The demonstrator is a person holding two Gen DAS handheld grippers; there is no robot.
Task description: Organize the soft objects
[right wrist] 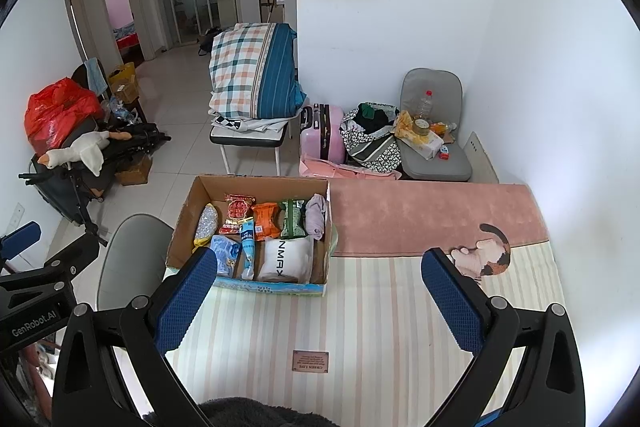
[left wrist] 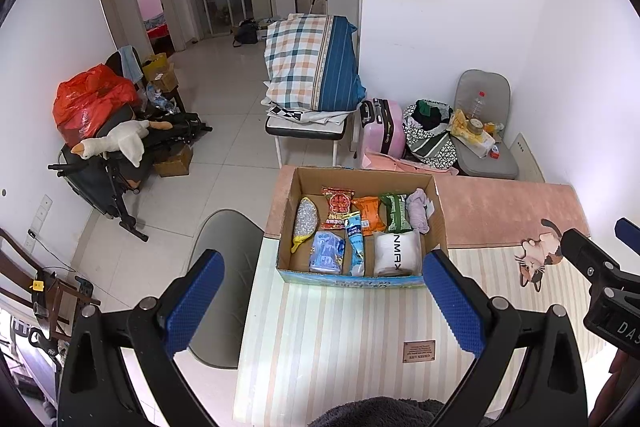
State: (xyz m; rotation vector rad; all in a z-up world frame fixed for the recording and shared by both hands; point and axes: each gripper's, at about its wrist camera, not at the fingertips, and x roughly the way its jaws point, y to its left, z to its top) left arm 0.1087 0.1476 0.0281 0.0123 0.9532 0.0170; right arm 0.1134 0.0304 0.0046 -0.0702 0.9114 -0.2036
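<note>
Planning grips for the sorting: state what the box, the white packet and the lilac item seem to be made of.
Box: corrugated cardboard, matte brown walls, printed outside.
White packet: probably glossy plastic film; it puffs like a pillow and shows a slight sheen.
Lilac item: seemingly knitted or woven cloth, matte with soft bunched folds.

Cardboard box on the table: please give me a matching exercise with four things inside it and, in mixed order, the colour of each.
Things in the cardboard box:
1. snack packet
2. pillow pack
3. folded cloth
4. tissue pack

Colours:
a. white
b. green
c. red
d. pale lilac

Pairs: 1-c, 2-a, 3-d, 4-b
</note>
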